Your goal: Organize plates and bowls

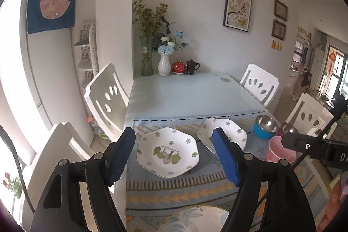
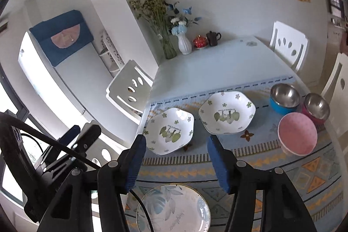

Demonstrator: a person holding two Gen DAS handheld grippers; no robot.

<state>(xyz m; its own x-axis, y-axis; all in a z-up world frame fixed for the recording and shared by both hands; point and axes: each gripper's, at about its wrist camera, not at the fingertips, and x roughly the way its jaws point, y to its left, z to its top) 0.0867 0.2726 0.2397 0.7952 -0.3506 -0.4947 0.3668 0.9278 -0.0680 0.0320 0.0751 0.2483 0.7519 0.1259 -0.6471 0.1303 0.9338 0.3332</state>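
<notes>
Two white flowered plates (image 2: 169, 131) (image 2: 226, 112) lie side by side just ahead of both spread, empty tongs (image 1: 174, 158) (image 2: 176, 158), a round plate (image 2: 174, 208) beneath them, three smaller bowls (image 2: 285, 98) (image 2: 316, 107) (image 2: 297, 133) grouped rightward, seemingly sorted by kind.

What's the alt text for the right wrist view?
The open, empty right gripper hovers above a patterned mat holding two hexagonal floral plates, a round leaf-print plate, a pink bowl and two steel-lined bowls.
</notes>
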